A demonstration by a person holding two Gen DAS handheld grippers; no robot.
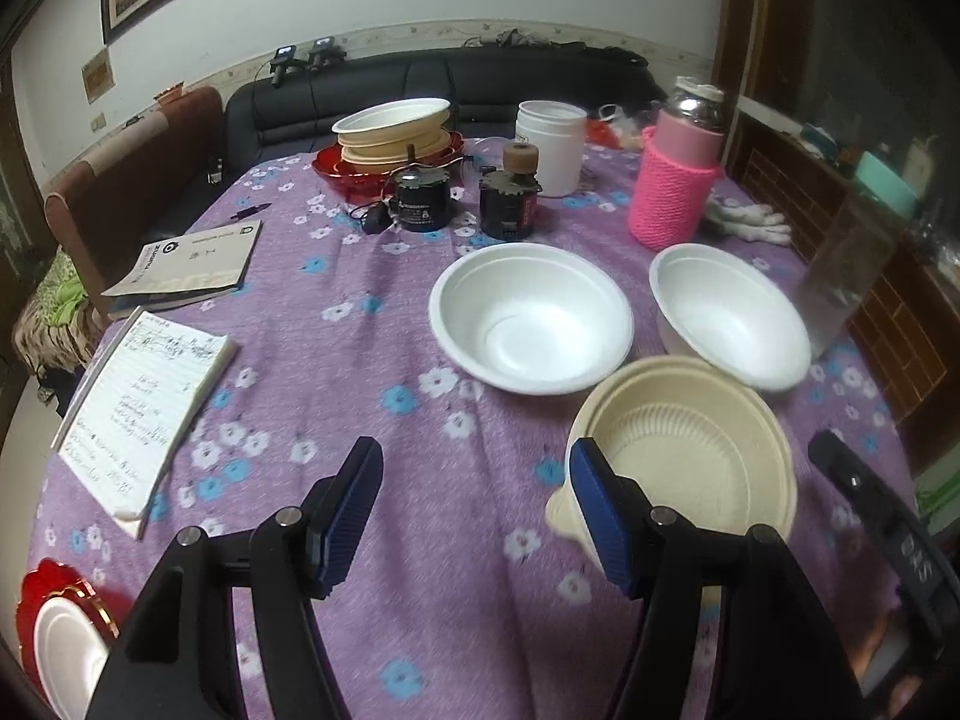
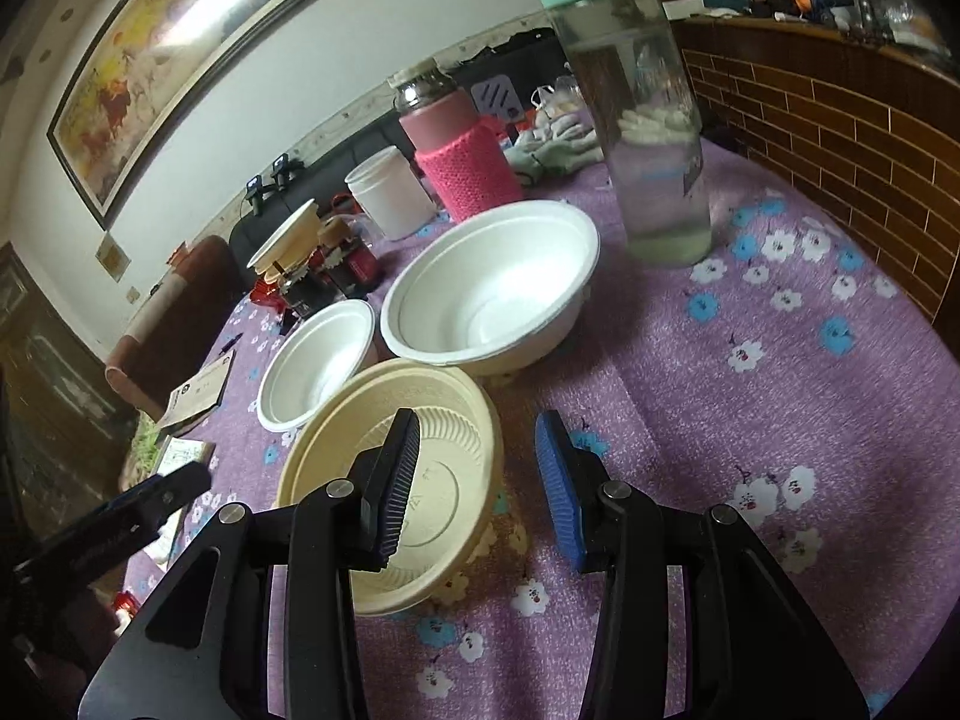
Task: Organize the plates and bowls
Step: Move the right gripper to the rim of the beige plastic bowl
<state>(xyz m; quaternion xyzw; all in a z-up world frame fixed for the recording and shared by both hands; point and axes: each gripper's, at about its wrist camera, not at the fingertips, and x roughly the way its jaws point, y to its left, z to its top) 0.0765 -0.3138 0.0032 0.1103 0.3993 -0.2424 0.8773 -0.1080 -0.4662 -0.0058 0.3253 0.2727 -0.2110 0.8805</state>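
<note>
Bowls sit grouped on the purple flowered surface [image 1: 420, 312]. Going left to right in the left wrist view: a red plate [image 1: 36, 594] with a white dish [image 1: 60, 654] on it at the near-left edge, then an open notebook [image 1: 144, 402], then the left hand-held gripper [image 1: 477, 516], its jaws spread wide and holding nothing. Next come a white foam bowl [image 1: 531, 318], a beige bowl [image 1: 690, 462] just beside the gripper's right finger, and a second white foam bowl [image 1: 729, 315] touching the beige one's far rim. The right hand-held gripper [image 2: 477, 480] hangs open and empty, its left finger over the beige bowl.
</note>
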